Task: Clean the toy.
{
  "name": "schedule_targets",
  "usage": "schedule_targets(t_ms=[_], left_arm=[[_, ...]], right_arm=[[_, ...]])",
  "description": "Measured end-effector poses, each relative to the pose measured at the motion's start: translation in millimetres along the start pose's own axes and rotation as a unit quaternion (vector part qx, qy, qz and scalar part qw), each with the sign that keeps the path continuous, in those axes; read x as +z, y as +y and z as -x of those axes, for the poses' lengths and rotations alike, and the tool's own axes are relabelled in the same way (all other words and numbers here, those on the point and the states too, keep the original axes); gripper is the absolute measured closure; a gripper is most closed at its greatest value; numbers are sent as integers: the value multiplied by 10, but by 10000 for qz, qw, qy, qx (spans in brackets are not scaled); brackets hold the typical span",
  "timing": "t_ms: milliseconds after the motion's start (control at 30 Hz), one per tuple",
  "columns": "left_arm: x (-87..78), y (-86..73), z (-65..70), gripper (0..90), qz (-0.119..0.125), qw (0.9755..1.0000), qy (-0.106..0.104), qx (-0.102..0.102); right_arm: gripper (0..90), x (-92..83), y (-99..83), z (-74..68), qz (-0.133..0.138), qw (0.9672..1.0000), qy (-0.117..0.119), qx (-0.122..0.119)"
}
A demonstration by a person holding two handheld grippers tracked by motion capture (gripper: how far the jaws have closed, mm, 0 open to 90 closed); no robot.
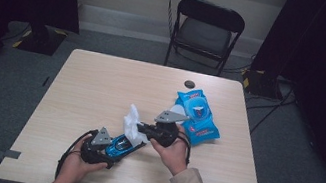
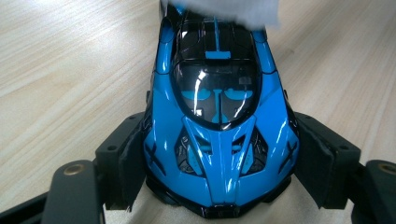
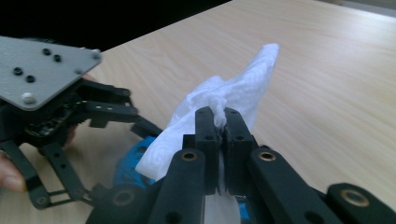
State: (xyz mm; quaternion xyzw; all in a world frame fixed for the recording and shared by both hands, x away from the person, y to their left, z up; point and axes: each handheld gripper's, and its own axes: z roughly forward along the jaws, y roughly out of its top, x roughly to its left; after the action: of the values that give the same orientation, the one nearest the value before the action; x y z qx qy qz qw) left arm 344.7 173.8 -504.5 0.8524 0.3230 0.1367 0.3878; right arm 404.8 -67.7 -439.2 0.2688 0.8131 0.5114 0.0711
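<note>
A glossy blue and black toy car (image 1: 120, 146) sits near the table's front, clamped at its sides by my left gripper (image 1: 112, 152). In the left gripper view the car (image 2: 217, 121) points away from me, with a pad pressed to each flank. My right gripper (image 1: 140, 128) is shut on a white wipe (image 1: 133, 123) and holds it just above the car's far end. The right gripper view has the wipe (image 3: 224, 105) pinched between the closed jaws, its loose end sticking upward, with the car (image 3: 133, 170) partly hidden below it.
A blue wipes pack (image 1: 196, 115) lies on the wooden table (image 1: 102, 81) to the right of my hands. A small dark round object (image 1: 189, 84) rests near the far edge. A black folding chair (image 1: 204, 30) stands beyond the table.
</note>
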Motion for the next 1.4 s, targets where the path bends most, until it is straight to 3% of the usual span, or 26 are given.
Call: schedule_targets(t_ms=[200, 333, 633, 833, 1033, 1167, 1233, 1400], left_arm=[[-1, 0, -1, 256, -4, 10000, -1, 11], [0, 0, 0, 256, 0, 10000, -1, -2], [-1, 0, -1, 256, -4, 10000, 3, 7], [-1, 0, -1, 256, -3, 10000, 2, 6], [-1, 0, -1, 256, -3, 10000, 1, 7], [1, -1, 1, 257, 3, 10000, -7, -9], [1, -1, 2, 256, 3, 10000, -6, -11], [0, 0, -1, 256, -2, 10000, 3, 10]], right_arm=[[872, 298, -85, -226, -276, 9990, 310, -171], [870, 452, -200, -319, -399, 9974, 596, -57], [854, 572, -285, -414, -622, 9949, 784, -122], [732, 604, -309, -431, -642, 9943, 837, -128], [676, 633, -292, -487, -714, 9930, 747, -574], [783, 634, -308, -512, -678, 9925, 543, -862], [835, 636, -314, -508, -649, 9931, 461, -860], [868, 640, -297, -513, -697, 9937, 373, -798]])
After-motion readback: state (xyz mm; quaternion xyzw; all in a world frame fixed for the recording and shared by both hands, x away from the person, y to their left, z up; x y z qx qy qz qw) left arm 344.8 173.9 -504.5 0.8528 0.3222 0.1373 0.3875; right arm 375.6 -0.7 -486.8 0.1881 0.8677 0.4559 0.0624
